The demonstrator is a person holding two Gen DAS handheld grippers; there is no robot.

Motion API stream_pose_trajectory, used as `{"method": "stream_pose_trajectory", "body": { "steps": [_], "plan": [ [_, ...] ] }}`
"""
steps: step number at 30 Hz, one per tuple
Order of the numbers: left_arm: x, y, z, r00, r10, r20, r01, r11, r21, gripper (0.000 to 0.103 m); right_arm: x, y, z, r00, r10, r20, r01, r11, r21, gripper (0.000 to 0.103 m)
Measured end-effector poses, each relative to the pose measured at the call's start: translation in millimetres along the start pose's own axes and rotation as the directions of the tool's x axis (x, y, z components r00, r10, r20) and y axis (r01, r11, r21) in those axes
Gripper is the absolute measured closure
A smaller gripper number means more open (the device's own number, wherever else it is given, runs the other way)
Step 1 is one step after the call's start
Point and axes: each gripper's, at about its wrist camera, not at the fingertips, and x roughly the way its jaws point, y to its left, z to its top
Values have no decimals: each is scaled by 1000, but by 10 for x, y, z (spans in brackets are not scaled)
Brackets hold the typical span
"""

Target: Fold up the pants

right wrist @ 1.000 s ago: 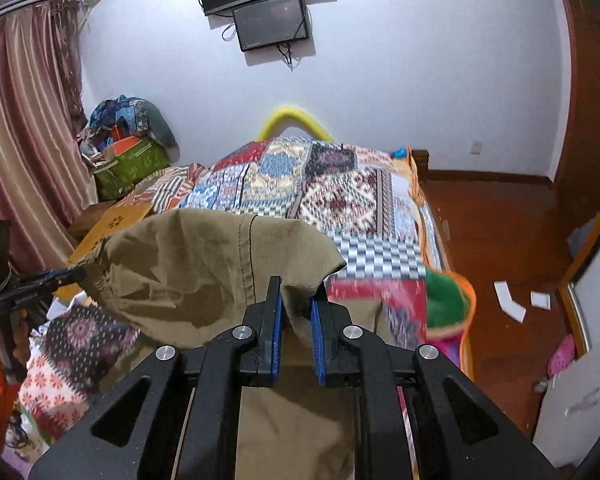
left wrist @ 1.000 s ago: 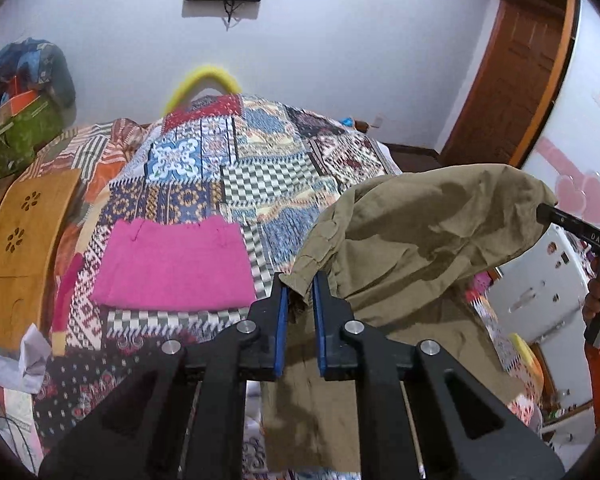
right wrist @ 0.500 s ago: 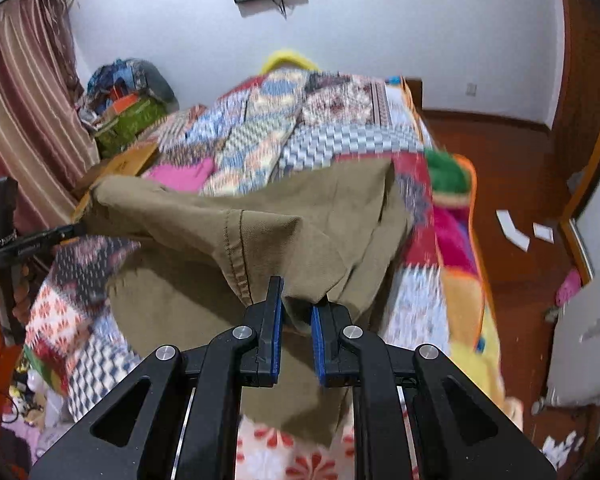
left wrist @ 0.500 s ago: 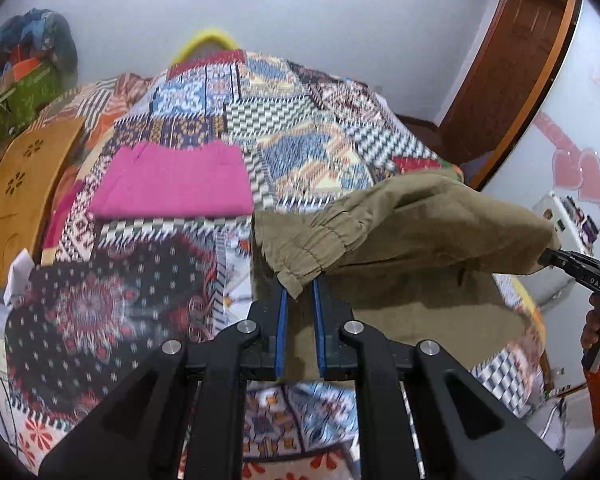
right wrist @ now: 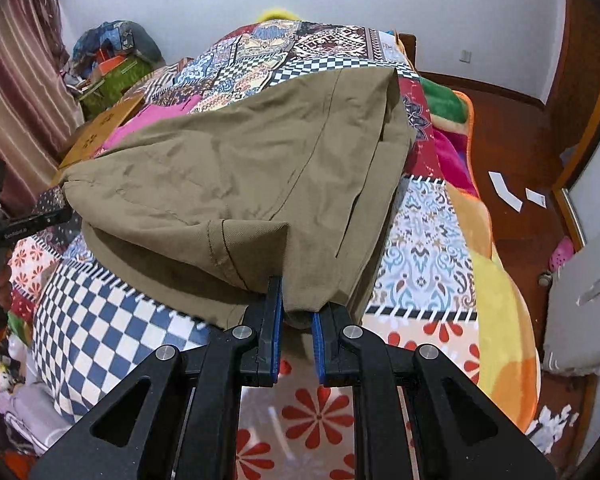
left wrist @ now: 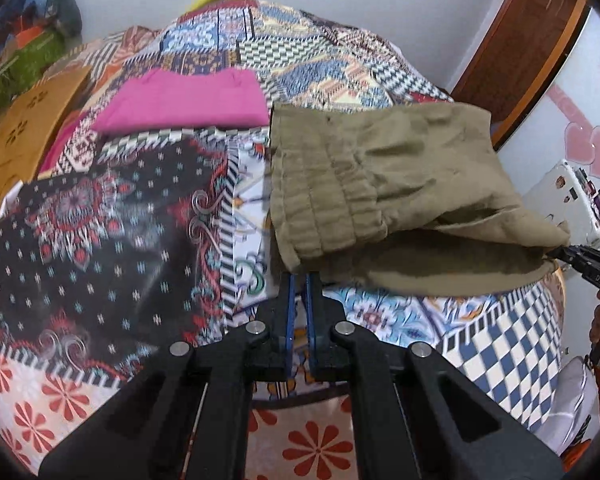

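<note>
Bed (left wrist: 500, 340) with patchwork cover fills both views, wall behind, wood floor (right wrist: 512, 128) to its right. Pants (left wrist: 380, 184), olive-khaki, lie doubled over on the near right part of the bed, top layer sagging over the lower one, gathered waistband facing the left wrist camera. Pink folded garment (left wrist: 188, 100) sits farther up the bed, just left of the pants' far corner, apart from them. Tan perforated board (left wrist: 24, 128) sits at the bed's left edge. Left tool (left wrist: 298, 280) clenched on the waistband corner, blue pads nearly together with cloth between. Right tool (right wrist: 296, 312) has a wider pad gap with a cloth hem bunched inside it; can't tell if it's pinching or let go.
</note>
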Motion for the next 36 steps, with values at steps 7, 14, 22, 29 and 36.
{"method": "stream_pose_trajectory", "body": {
  "steps": [7, 14, 22, 29, 36],
  "plan": [
    [-76, -28, -107, 998, 64, -12, -63, 998, 31, 98, -102, -95, -121, 994, -88, -58, 86, 996, -26, 85],
    [-488, -114, 158, 991, 99, 93, -103, 994, 39, 94, -543, -219, 14, 987, -158, 10, 158, 987, -22, 77],
    [-480, -464, 574, 985, 55, 163, -66, 996, 61, 62, -585, 97, 361, 991, -60, 122, 59, 998, 12, 59],
    [151, -814, 380, 998, 62, 29, -66, 986, 152, 61, 213, 469, 220, 998, 7, -63, -11, 998, -68, 59],
    [323, -801, 157, 999, 43, 17, -45, 981, 189, 59, 343, 232, 37, 993, 25, -112, -28, 999, -30, 56]
  ]
}}
